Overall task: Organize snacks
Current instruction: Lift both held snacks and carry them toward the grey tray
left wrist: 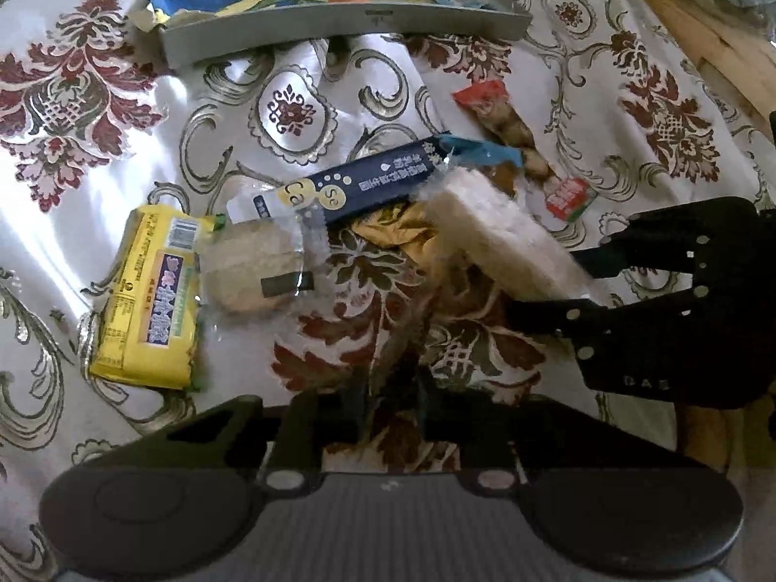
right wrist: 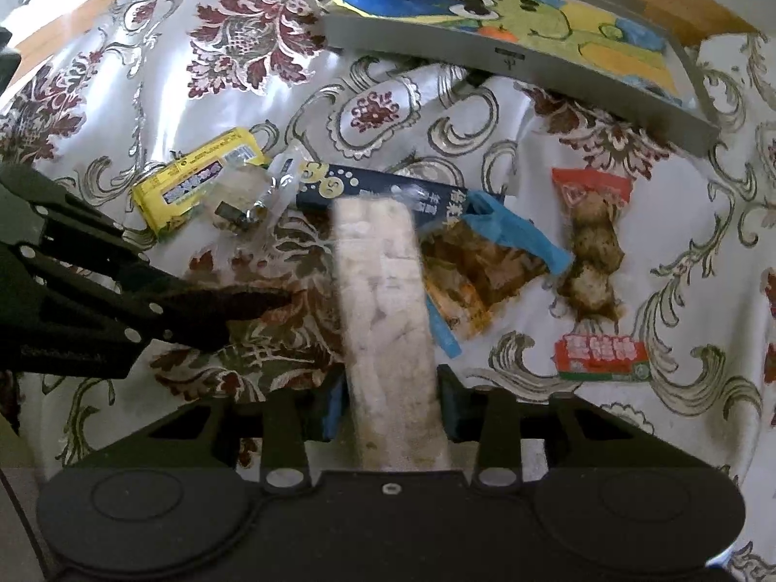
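Note:
My right gripper (right wrist: 393, 402) is shut on a long pale rice-cracker pack (right wrist: 383, 291), held lengthwise above the cloth; the left wrist view shows that pack (left wrist: 485, 233) in the right gripper (left wrist: 553, 286). On the cloth lie a dark blue bar (left wrist: 368, 184), a round biscuit in clear wrap (left wrist: 252, 266), a yellow pack (left wrist: 145, 300), a red-ended pack of brown balls (right wrist: 591, 252) and an orange pouch with a blue strip (right wrist: 465, 271). My left gripper (right wrist: 281, 298) hovers left of the held pack, fingers together, holding nothing.
A shallow grey tray (right wrist: 485, 48) with a cartoon picture inside sits at the far side of the patterned tablecloth (left wrist: 97, 155). Bare wood (left wrist: 679, 14) shows beyond the cloth at the far right. Open cloth lies to the left of the snacks.

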Demonstrator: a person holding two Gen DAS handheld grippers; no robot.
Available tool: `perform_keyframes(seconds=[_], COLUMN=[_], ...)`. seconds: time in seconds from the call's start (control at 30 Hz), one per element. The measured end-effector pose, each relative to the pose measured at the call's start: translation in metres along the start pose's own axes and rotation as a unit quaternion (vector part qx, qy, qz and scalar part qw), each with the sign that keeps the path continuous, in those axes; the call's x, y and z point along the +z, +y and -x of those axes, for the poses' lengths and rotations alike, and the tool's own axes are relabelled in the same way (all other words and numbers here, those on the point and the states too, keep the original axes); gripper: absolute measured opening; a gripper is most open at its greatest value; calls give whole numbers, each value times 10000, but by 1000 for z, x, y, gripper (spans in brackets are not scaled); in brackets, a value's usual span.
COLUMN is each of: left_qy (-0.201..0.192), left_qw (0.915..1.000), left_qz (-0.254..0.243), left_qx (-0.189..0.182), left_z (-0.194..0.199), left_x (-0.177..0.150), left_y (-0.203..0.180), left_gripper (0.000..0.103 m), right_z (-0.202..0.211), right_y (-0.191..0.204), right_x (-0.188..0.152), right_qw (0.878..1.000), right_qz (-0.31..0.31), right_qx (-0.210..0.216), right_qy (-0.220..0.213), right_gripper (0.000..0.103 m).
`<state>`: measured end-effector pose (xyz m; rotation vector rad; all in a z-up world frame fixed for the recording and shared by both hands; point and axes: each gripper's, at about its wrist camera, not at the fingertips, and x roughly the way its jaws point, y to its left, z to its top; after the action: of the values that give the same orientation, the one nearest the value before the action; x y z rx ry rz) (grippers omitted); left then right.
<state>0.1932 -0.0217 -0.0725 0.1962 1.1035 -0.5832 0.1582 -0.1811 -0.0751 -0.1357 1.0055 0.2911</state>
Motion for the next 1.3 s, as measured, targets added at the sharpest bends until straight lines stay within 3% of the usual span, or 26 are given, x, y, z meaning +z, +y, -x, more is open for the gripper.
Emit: perform_keyframes(seconds=[0.27, 0.73, 1.03, 1.3], left_qy=[-174, -940, -1586, -2080], left_qw=[9998, 9950, 9857, 9739], left_qz=[78, 291, 456, 860], left_qx=[37, 196, 335, 293], left_z=[12, 37, 48, 51], left_x=[-2, -12, -7, 23], left_y=[-9, -22, -20, -11], left_gripper=[15, 13, 13, 13], right_z=[6, 32, 41, 54], right_y=[4, 12, 11, 7], right_x=[0, 1, 5, 18], right_qw=[9995, 9892, 9827, 9726], right_qz=[207, 613, 604, 570], right_qx=[-114, -653, -818, -921], right_qy=[-223, -1162, -1550, -2057], right_gripper=[35, 34, 34, 34])
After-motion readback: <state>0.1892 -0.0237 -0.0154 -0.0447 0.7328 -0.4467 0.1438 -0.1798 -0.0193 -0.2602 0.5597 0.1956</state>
